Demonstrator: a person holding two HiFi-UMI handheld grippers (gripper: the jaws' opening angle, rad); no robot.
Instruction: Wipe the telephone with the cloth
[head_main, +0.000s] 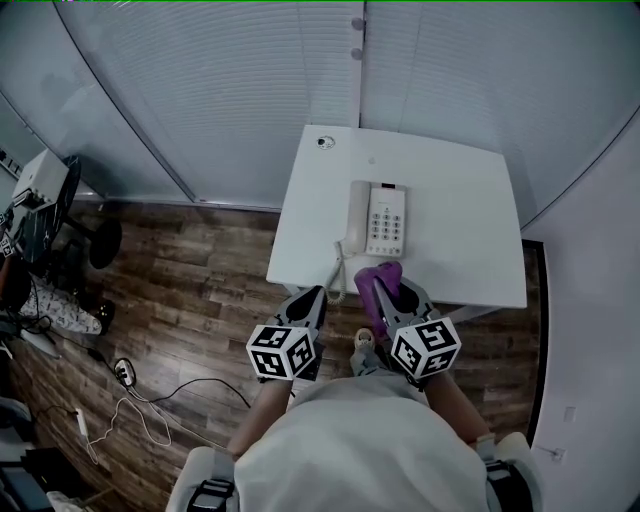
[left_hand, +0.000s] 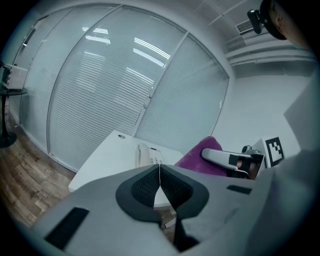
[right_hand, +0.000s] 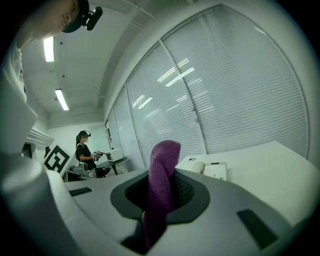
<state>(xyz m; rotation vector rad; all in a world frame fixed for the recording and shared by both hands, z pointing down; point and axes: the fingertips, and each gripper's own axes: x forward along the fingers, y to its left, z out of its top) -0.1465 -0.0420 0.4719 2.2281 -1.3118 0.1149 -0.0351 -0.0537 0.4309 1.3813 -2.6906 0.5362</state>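
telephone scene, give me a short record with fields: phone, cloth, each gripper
telephone: white corded set, handset on its cradle, on the white table near its front edge
cloth: purple, sticking out past the jaws of the right gripper, short of the telephone
left gripper: shut, empty
right gripper: shut on the cloth
wiping: not yet begun
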